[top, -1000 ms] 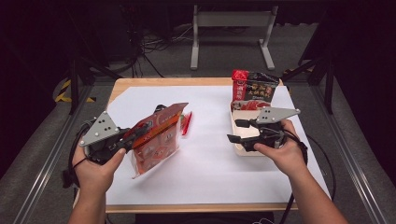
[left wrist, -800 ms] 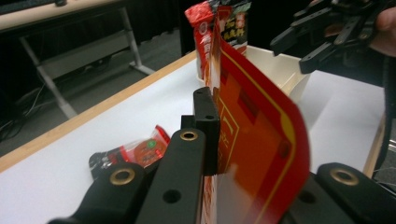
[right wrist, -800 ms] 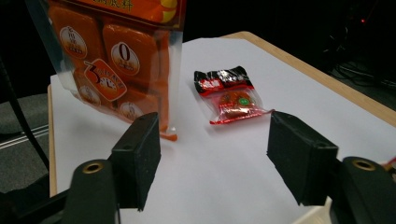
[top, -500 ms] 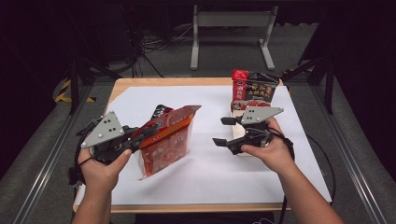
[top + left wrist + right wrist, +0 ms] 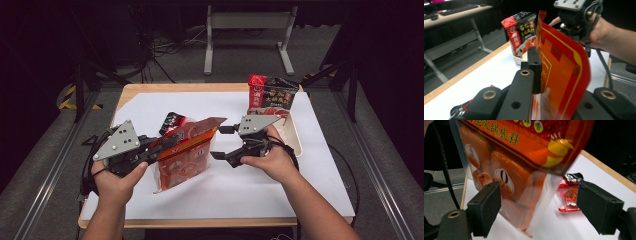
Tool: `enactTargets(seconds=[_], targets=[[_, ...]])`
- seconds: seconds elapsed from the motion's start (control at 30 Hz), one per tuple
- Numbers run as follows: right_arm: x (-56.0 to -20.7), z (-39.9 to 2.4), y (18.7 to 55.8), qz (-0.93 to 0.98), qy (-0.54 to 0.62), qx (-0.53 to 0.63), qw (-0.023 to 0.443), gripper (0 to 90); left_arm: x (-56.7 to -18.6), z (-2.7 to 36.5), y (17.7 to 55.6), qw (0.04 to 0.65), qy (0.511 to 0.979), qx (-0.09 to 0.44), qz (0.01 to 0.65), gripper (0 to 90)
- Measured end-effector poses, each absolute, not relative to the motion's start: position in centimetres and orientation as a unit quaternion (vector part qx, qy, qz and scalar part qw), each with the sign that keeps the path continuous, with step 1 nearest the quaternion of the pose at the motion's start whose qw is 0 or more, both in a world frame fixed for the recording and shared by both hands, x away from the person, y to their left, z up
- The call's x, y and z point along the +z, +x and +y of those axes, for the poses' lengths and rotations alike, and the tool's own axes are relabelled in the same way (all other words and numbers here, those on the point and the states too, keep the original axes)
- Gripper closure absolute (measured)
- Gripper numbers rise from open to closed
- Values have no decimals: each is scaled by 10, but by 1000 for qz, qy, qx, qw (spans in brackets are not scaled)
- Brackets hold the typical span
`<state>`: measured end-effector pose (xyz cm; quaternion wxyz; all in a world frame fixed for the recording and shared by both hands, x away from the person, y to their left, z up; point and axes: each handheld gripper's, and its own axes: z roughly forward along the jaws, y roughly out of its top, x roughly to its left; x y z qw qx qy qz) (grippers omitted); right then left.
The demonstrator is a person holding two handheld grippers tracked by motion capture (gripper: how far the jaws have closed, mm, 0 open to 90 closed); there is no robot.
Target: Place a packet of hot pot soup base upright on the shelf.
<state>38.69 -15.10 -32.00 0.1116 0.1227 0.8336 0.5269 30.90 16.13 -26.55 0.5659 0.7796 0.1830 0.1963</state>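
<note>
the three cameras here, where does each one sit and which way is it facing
High view: above the person's side, looking forward and down on the table; forearms, left claw, right claw.
Left gripper view: rides the left claw, looking along the clamped orange pouch toward the standing packet; the other hand behind.
Right gripper view: rides the right claw, jaws apart, just opened, facing the pouch.
Shared: the pouch appears in all three.

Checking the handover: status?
Left gripper shut on orange plastic sauce pouch. Right gripper open, jaws just opening, straddling pouch's edge. Nothing in the way.
</note>
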Motion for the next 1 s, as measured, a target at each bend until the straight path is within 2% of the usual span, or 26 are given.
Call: enactTargets(seconds=[0.47, 0.83, 1.0], targets=[[-330, -135, 388, 832, 85, 538, 105, 210, -269, 155, 308, 577, 776, 193, 163, 900], [-334, -125, 389, 832, 60, 545, 82, 232, -271, 154, 308, 583, 774, 188, 157, 900], [-335, -125, 389, 835, 60, 542, 71, 349, -272, 158, 309, 587, 771, 188, 160, 900]])
